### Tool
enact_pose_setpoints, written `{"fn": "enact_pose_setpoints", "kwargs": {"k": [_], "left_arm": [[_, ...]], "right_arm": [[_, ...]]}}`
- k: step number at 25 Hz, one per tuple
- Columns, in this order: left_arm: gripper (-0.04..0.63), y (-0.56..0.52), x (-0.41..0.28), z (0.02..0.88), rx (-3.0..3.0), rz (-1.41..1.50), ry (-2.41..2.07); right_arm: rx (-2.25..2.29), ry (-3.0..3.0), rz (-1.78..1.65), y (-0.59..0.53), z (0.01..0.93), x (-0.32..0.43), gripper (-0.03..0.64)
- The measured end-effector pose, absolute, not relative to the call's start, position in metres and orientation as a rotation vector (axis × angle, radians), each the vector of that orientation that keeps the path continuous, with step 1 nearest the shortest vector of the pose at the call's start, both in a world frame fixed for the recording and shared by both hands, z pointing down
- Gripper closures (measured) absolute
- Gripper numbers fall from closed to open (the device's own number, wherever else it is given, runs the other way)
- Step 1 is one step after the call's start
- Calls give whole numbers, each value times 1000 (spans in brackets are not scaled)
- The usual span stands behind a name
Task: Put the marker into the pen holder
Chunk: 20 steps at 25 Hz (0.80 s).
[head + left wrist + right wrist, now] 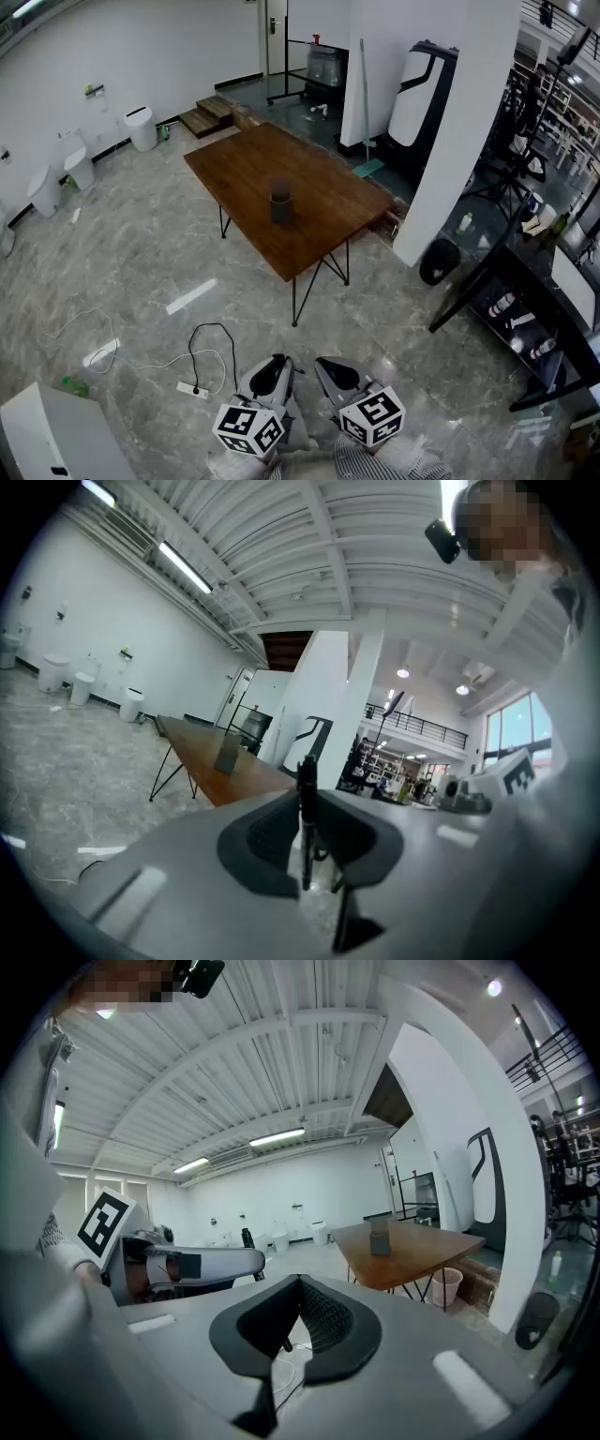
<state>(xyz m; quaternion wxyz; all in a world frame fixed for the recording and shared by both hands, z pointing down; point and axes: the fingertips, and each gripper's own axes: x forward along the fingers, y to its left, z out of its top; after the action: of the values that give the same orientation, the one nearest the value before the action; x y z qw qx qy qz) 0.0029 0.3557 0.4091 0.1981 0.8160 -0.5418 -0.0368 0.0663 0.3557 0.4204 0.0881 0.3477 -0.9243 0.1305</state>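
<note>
left gripper (306, 810) has its jaws pressed in on the marker (306, 822), a thin black pen standing upright in the pinch at the middle of the left gripper view, cap end above the pads. right gripper (298, 1290) looks closed, its pads meeting at the tips with nothing between them.

the marker is likely light, stiff and smooth-barrelled, so it could pivot or slide in the pads. the hold sits about mid-barrel, which should leave the lower end free to enter the pen holder (280, 203).

that dark cup stands alone near the centre of the wooden table (309, 178), well apart from both grippers, which sit at the bottom of the head view. a black cable and white power strip (192, 389) lie on the floor at lower left. the white pillar (459, 122) flanks the table's right side.
</note>
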Motion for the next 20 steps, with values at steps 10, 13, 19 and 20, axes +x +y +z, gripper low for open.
{"fn": "enact_pose_setpoints", "kwargs": {"k": [10,13,19,20], "left_arm": [[543,237,-28,421,2295,-99,-1492],[543,186,-43,415,2308,-100,-1489],[543,88,-78,405,2319,-92,-1477],[543,74,-81,404,2329,-87,-1470]], "right_arm": [[1064,-2755,397,241,431,32,618],[1088,-2756,388,190,425,21,618],[1109,-2755,381,91,412,-13,618],[1119,-2756,380,76,410,-17,618]]}}
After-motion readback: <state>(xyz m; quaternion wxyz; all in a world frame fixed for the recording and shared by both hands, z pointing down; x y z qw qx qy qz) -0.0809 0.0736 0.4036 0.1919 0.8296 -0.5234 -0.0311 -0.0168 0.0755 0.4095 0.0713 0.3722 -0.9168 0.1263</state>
